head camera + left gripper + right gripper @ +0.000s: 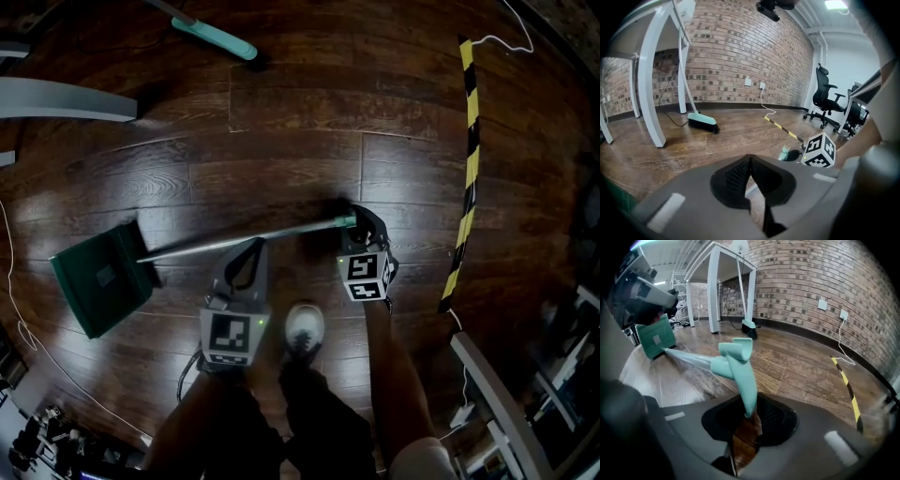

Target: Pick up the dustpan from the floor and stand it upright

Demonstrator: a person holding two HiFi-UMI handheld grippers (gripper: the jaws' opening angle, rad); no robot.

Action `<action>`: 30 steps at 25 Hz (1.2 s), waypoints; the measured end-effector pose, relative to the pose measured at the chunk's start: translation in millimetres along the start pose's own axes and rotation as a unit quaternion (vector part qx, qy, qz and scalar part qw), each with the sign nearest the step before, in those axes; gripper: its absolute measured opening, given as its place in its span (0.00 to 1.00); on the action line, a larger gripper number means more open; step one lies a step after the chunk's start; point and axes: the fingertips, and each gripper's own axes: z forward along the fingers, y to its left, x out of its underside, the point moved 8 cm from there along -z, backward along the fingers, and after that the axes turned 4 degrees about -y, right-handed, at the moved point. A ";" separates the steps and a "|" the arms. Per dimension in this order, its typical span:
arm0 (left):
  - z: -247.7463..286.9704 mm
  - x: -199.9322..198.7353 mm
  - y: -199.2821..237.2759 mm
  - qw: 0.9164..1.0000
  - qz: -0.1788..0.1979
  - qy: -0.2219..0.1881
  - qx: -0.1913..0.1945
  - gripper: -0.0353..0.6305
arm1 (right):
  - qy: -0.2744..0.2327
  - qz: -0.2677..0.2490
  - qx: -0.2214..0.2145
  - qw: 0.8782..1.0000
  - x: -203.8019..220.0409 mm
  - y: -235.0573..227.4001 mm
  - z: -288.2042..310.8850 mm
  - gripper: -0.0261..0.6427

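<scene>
The dustpan lies flat on the wood floor. Its green pan (98, 277) is at the left, and its long metal handle (244, 241) runs right to a teal end piece (347, 222). My right gripper (360, 225) is at that end. In the right gripper view the teal end piece (740, 364) runs down between the jaws of my right gripper (749, 416), which is shut on it, and the pan (655, 339) lies far off at the left. My left gripper (253, 244) hovers over the middle of the handle. In its own view the left gripper (749, 161) has its tips together.
A teal broom (214, 35) leans by a white table leg (649, 79). Yellow-black tape (466, 169) runs along the floor at the right, with a white cable (502, 39) beyond it. The person's shoe (305, 328) stands between the grippers. Office chairs (825, 101) stand far right.
</scene>
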 end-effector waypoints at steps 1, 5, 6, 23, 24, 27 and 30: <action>-2.8 -2.9 2.0 1.000 -0.001 -0.001 -0.004 0.05 | -0.002 0.001 0.002 1.000 -3.0 0.1 -4.1 0.17; -18.3 -24.7 4.5 0.999 -0.026 -0.009 -0.016 0.06 | -0.017 -0.002 0.006 1.000 -22.1 1.6 -27.9 0.17; -23.2 -30.9 4.6 0.999 -0.026 -0.013 -0.017 0.05 | -0.023 -0.003 0.007 1.000 -29.1 3.0 -35.3 0.17; -140.1 -122.9 20.7 0.996 -0.014 -0.074 -0.043 0.06 | -0.090 -0.033 0.051 0.994 -151.4 33.6 -159.8 0.18; -148.6 -126.8 22.5 0.996 -0.015 -0.076 -0.045 0.06 | -0.092 -0.037 0.054 0.994 -158.6 35.4 -167.5 0.19; -174.9 -138.8 30.8 0.995 -0.015 -0.082 -0.050 0.06 | -0.102 -0.052 0.063 0.991 -183.1 42.4 -189.5 0.19; -198.1 -150.6 44.3 0.994 -0.014 -0.090 -0.056 0.06 | -0.115 -0.068 0.074 0.988 -213.3 49.6 -208.1 0.19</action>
